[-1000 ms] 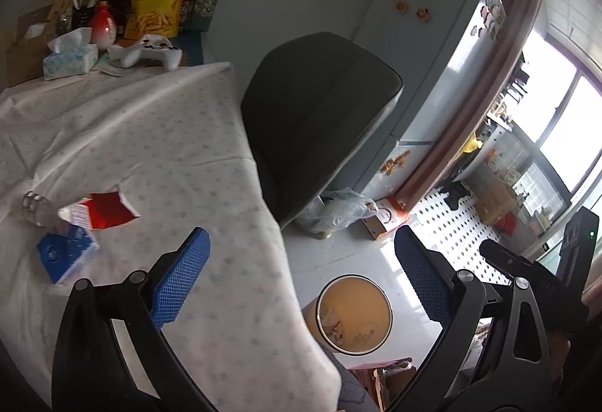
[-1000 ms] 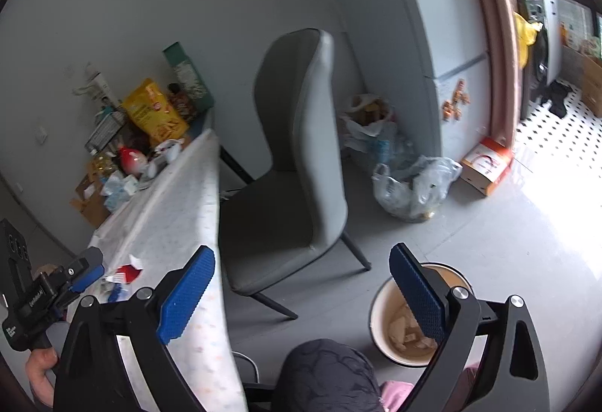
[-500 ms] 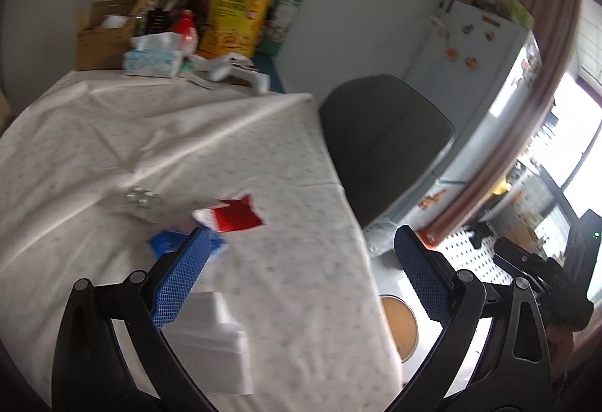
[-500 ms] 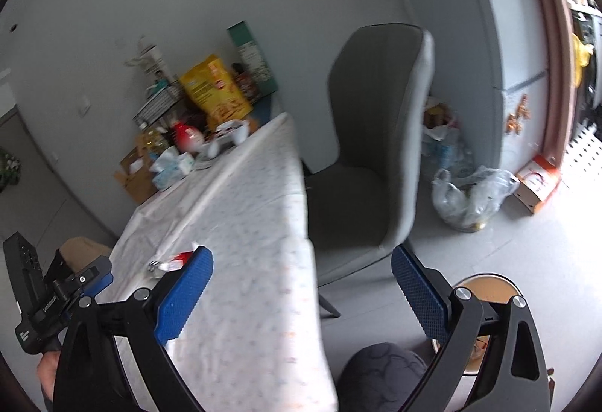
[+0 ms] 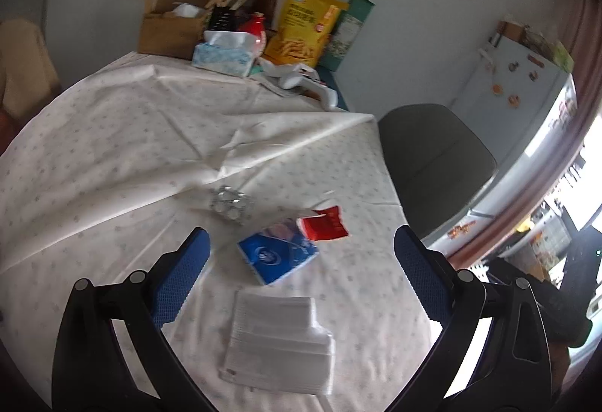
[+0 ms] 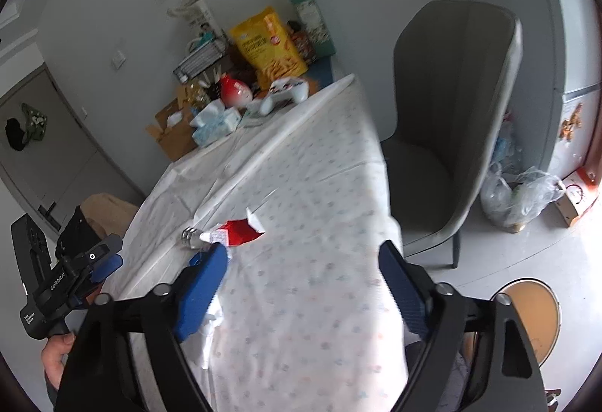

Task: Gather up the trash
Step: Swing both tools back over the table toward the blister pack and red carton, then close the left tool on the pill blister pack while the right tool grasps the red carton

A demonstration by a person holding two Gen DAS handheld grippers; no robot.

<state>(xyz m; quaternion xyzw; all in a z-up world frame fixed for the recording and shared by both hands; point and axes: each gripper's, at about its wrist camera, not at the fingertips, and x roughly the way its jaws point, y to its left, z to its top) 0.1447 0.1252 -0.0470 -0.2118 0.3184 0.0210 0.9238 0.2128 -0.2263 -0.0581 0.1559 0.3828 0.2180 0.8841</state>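
On the white tablecloth (image 5: 113, 156) lie a torn red wrapper (image 5: 324, 224), a blue tissue pack (image 5: 277, 251), a crumpled clear blister pack (image 5: 230, 204) and a white folded plastic piece (image 5: 280, 333). My left gripper (image 5: 301, 276) is open and empty, hovering above the blue pack and white piece. My right gripper (image 6: 303, 289) is open and empty above the table's near end; the red wrapper (image 6: 240, 231) lies ahead of it, left of centre. A round bin (image 6: 534, 318) stands on the floor at the right.
A grey chair (image 6: 447, 118) stands by the table's right side. Boxes, a yellow snack bag (image 5: 304, 26), a tissue box (image 5: 224, 54) and a white game controller (image 5: 304, 82) crowd the table's far end. Plastic bags (image 6: 519, 193) and a fridge (image 5: 519, 92) are beyond the chair.
Both grippers swung from the floor and bin toward the table. The left one moved over the trash, bringing the white plastic piece and blue pack between its fingers' view.
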